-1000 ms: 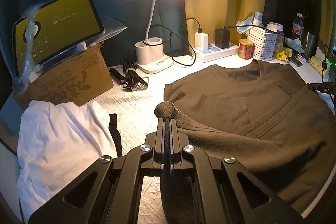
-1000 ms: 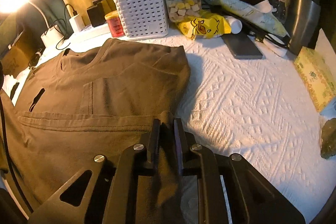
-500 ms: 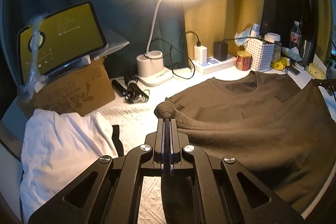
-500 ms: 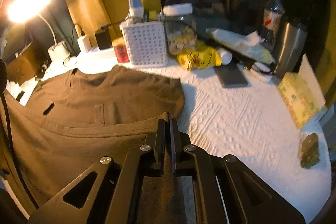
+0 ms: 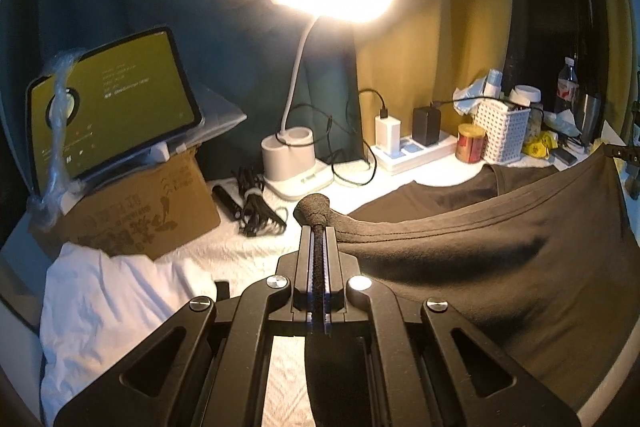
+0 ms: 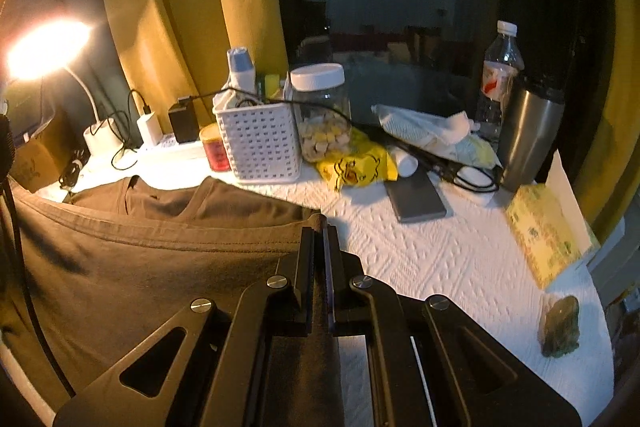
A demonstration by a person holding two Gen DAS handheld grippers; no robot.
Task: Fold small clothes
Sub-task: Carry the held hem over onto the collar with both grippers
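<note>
- The brown shirt (image 5: 500, 255) filled the lower right of the left wrist view and the lower left of the right wrist view, its hem lifted off the tabletop (image 6: 432, 247) and stretched between the two grippers.
- The left gripper (image 5: 319, 227) was clamped narrow on one hem corner, a knob of cloth bunched just past its tips.
- The right gripper (image 6: 319, 227) was closed on the other hem corner, cloth running back between its jaws.
- The collar end of the shirt lay flat on the tabletop, toward the middle of each frame.
- To my eye the fold was about half done: the bottom edge was raised above the chest, not yet laid down on it.
- What remained, I judged, was to set the hem down near the collar, release it, and perhaps fold once more.
- A white garment (image 5: 108, 307) lay rumpled at lower left of the left wrist view; I could not tell if it was folded.
- A white basket (image 6: 262, 143) at centre of the right wrist view held a bottle and crumpled paper; its lower contents were hidden.
- A clear jar (image 6: 322, 115) with a white lid, just right of the basket, was about half full of pale chunks.
- A water bottle (image 6: 498, 83) and a steel tumbler (image 6: 530, 135) stood upper right; the tumbler's contents did not show.
</note>
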